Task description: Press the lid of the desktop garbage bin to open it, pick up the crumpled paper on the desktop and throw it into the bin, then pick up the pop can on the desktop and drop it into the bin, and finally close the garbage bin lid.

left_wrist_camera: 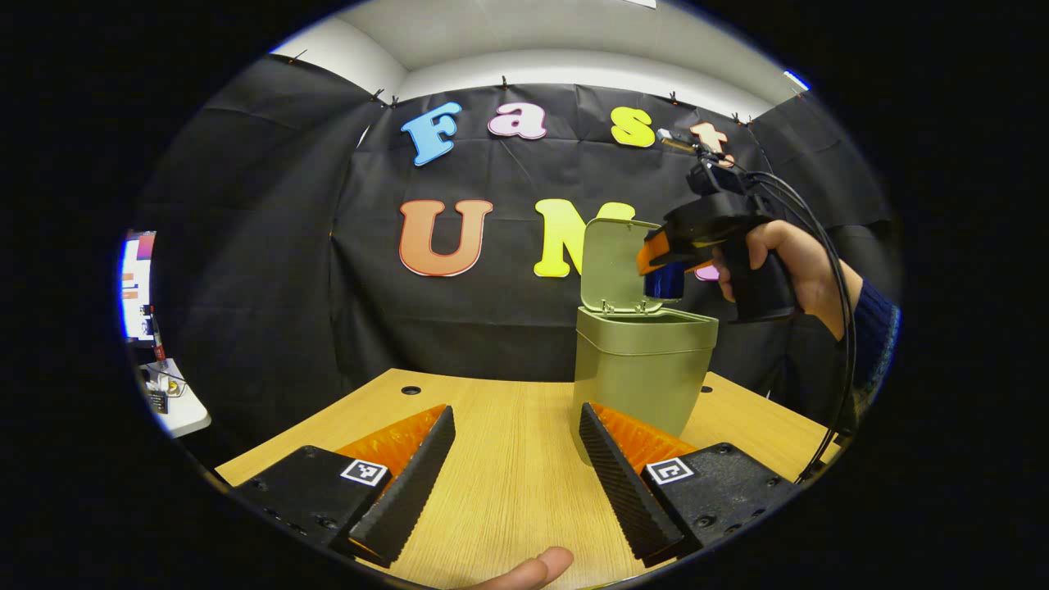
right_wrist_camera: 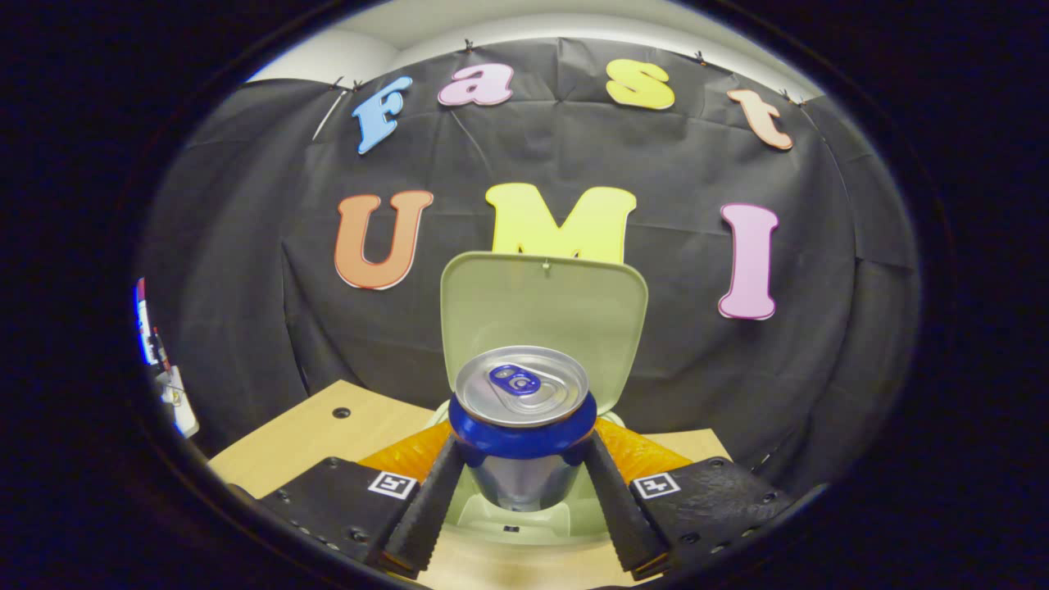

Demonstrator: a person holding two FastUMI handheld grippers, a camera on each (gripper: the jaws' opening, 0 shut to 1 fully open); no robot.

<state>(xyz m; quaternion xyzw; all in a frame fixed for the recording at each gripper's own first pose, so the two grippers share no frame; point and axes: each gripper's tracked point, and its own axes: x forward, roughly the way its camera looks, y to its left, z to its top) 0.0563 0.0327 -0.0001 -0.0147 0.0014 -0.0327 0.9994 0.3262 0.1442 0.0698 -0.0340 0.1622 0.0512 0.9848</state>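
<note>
A pale green bin [left_wrist_camera: 639, 369] stands on the wooden desk [left_wrist_camera: 500, 475] with its lid [left_wrist_camera: 613, 264] raised upright. In the left gripper view my right gripper [left_wrist_camera: 660, 274], held by a hand, hangs over the bin's mouth, shut on a blue pop can [left_wrist_camera: 664, 283]. The right gripper view shows that can [right_wrist_camera: 523, 418] upright between my right gripper [right_wrist_camera: 524, 483] fingers, above the bin's opening [right_wrist_camera: 512, 512], with the open lid [right_wrist_camera: 542, 315] behind it. My left gripper [left_wrist_camera: 516, 475] stands open low over the desk, left of the bin, nothing between its fingers.
A fingertip [left_wrist_camera: 533, 569] shows at the bottom edge of the left gripper view. The desk has a cable hole [left_wrist_camera: 410, 390] near its far edge. A white side table [left_wrist_camera: 176, 406] with small items stands far left, beyond the desk.
</note>
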